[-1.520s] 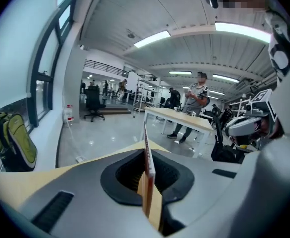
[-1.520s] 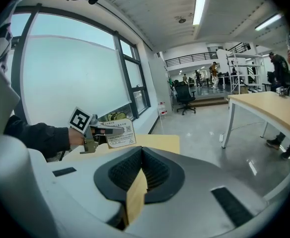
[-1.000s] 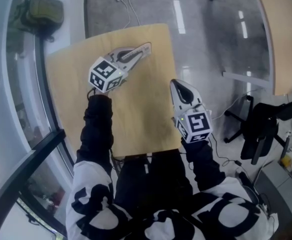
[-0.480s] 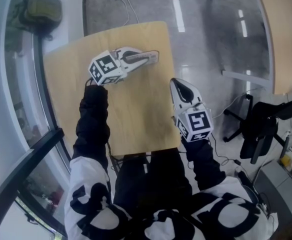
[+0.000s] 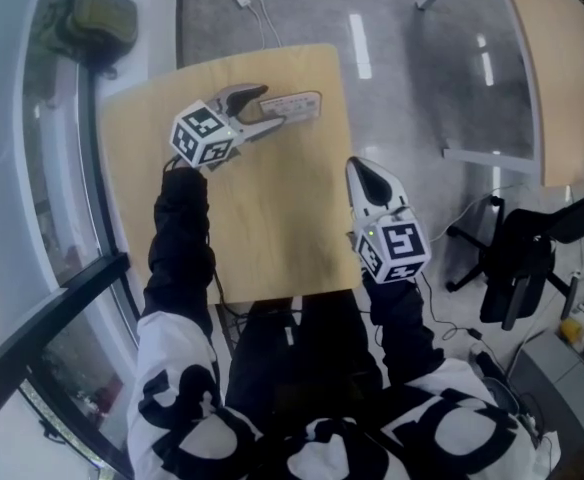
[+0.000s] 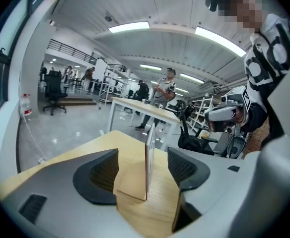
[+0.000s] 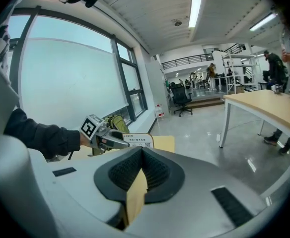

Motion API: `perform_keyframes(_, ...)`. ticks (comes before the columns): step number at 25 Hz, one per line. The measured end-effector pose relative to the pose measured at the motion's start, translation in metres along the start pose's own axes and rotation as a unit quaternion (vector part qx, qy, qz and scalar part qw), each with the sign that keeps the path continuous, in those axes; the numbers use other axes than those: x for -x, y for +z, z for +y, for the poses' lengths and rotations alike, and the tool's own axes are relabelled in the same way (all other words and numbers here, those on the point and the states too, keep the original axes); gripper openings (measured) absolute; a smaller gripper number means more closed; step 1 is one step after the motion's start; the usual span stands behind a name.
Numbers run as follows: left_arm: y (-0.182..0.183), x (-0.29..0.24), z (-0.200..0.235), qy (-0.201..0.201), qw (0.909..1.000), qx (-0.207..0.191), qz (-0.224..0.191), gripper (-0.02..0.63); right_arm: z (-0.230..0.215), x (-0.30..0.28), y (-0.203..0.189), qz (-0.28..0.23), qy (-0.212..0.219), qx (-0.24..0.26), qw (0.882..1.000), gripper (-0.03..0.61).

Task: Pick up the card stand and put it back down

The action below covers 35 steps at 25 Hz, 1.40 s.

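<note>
Your left gripper (image 5: 272, 107) has just spread its jaws; the card stand (image 5: 294, 105) stands upright between them, untouched, near the pale wood bench's (image 5: 272, 228) far right corner. Your right gripper (image 5: 360, 171) is clenched and empty at the right edge, with glossy grey floor (image 5: 422, 88) beyond.

The card stand (image 5: 294, 104) is standing upright on the table (image 5: 272, 228), near the far edge and towards the right corner. The left hand-held gripper (image 5: 264, 108) is reaching in from the stand's left. Its jaws have just been opening and are sitting either side of the stand, clear of both faces. The right hand-held gripper (image 5: 362, 171) is hovering at the table's right edge, nearer the person and well apart from the stand, with its jaws together. A bag (image 5: 90, 23) is lying on the floor (image 5: 422, 88) beyond the table's far left corner, beside the window (image 5: 52, 168). A chair (image 5: 517, 258) is standing off to the right, and a second table (image 5: 562, 78) is standing beyond it.
</note>
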<state>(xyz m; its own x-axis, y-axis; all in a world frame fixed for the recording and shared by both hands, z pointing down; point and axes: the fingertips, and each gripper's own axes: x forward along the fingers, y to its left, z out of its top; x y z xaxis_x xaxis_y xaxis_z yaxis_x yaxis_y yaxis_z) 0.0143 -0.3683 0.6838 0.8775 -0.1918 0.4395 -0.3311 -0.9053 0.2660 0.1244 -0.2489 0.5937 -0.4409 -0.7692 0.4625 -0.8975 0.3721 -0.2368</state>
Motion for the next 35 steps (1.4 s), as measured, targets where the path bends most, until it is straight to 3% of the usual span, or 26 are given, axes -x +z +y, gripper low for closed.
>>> perform_keyframes(5,-0.011,0.034,-0.012,0.038,0.9990,0.022,0.002,0.305,-0.005,0.023,0.004,-0.008,-0.028,-0.002,1.000,0.020)
perform_keyframes(10,0.007,0.076,-0.054,0.045,0.9934,0.074,-0.075,0.304,0.015,0.045,0.020,-0.034,-0.031,0.007,0.999,0.020)
perform_keyframes(16,0.037,0.114,-0.124,0.079,0.9875,0.037,-0.131,0.281,0.069,0.067,0.039,-0.065,-0.004,0.003,0.998,0.020)
perform_keyframes(21,0.064,0.152,-0.164,0.144,0.9707,0.045,-0.187,0.247,0.108,0.086,0.053,-0.085,0.020,0.029,0.996,0.020)
perform_keyframes(26,0.085,0.193,-0.191,0.242,0.9441,0.030,-0.222,0.205,0.141,0.108,0.074,-0.116,0.030,0.061,0.991,0.020)
perform_keyframes(35,0.125,0.236,-0.248,0.307,0.9152,0.004,-0.261,0.030,0.189,0.138,0.104,-0.167,0.041,0.105,0.979,0.020)
